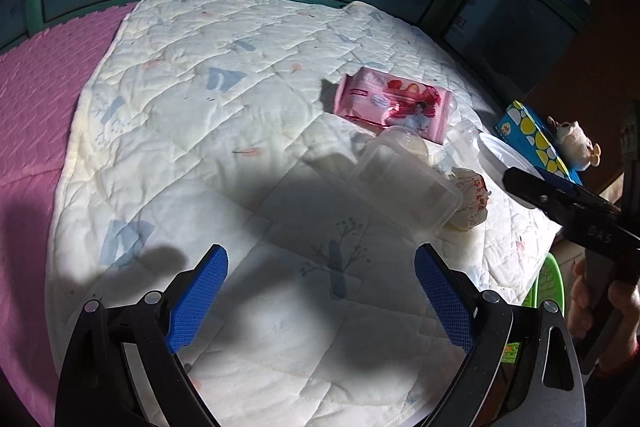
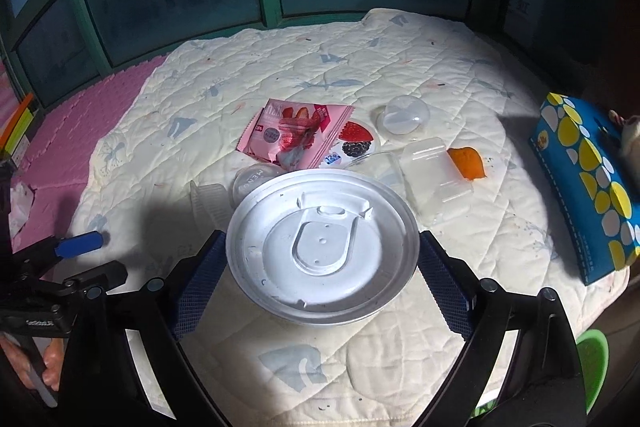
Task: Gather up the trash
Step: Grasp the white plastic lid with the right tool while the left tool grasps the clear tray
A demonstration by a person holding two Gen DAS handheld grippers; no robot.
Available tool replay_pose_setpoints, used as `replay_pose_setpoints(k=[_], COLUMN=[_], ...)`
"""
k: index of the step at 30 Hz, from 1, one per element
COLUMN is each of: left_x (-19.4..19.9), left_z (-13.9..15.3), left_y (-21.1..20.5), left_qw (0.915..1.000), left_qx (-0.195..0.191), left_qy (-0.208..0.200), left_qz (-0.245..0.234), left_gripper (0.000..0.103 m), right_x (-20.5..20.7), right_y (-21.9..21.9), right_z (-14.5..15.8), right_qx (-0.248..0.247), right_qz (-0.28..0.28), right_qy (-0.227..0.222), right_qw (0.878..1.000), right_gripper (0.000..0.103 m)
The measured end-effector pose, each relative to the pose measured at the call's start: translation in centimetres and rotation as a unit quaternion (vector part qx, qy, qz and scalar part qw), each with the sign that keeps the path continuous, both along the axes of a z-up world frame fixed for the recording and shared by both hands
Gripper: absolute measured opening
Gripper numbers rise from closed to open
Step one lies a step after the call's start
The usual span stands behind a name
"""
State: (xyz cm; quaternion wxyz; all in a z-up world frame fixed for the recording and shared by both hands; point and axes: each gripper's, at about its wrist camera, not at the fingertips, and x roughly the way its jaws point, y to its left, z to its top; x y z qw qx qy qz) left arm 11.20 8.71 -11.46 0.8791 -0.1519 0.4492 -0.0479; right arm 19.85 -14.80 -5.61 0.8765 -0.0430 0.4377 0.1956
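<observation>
A round white plastic lid (image 2: 320,247) sits between the blue pads of my right gripper (image 2: 320,267), and both pads meet its rim, so the gripper is shut on it. In the left wrist view the same lid (image 1: 500,155) shows at the right gripper's fingers (image 1: 560,195). My left gripper (image 1: 320,291) stands open over bare quilt with nothing between its pads. More trash lies beyond: a pink snack wrapper (image 2: 296,133), a clear plastic box (image 2: 436,167), a clear dome (image 2: 404,115), an orange peel (image 2: 466,161) and a crumpled paper ball (image 1: 472,195).
A white quilt (image 2: 400,75) covers the surface, with a pink mat (image 1: 36,99) at its left. A blue and yellow tissue box (image 2: 588,183) and a plush toy (image 1: 574,139) stand at the right edge. A green bin (image 2: 592,359) is below that edge. Windows close off the back.
</observation>
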Motion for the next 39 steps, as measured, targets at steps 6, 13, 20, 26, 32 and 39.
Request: replay_pose_setpoints(k=[6, 13, 20, 26, 32, 39], left_x=[1.4, 4.0, 6.1, 7.5, 8.4, 8.3], left_z=[-0.2, -0.3, -0.8, -1.9, -2.5, -2.3], left_y=[-2.9, -5.0, -6.6, -7.4, -7.1, -7.7], left_qw=[0.9991, 0.9971, 0.9906, 0.9863, 0.9842, 0.9811], left_qx=[0.016, 0.022, 0.032, 0.062, 0.055, 0.052], left_qy=[-0.003, -0.016, -0.022, -0.019, -0.023, -0.041], left_qz=[-0.039, -0.07, -0.131, -0.152, -0.167, -0.182], left_gripper=[0.092, 0.094, 0.096, 0.096, 0.096, 0.093], right_x=[-1.2, -2.3, -3.2, -3.2, -3.5, -4.1], right_y=[-3.4, -6.4, -7.9, -8.3, -8.7, -9.6], right_z=[1.2, 1.6, 1.2, 0.7, 0.4, 0.2], right_qx=[0.043, 0.06, 0.066, 0.069, 0.073, 0.076], right_qz=[-0.032, -0.055, -0.067, -0.069, -0.072, -0.084], right_qy=[-0.004, -0.005, -0.003, 0.001, 0.003, 0.007], right_qw=[0.999, 0.997, 0.996, 0.995, 0.995, 0.994], right_gripper=[0.092, 0.092, 0.092, 0.092, 0.092, 0.092])
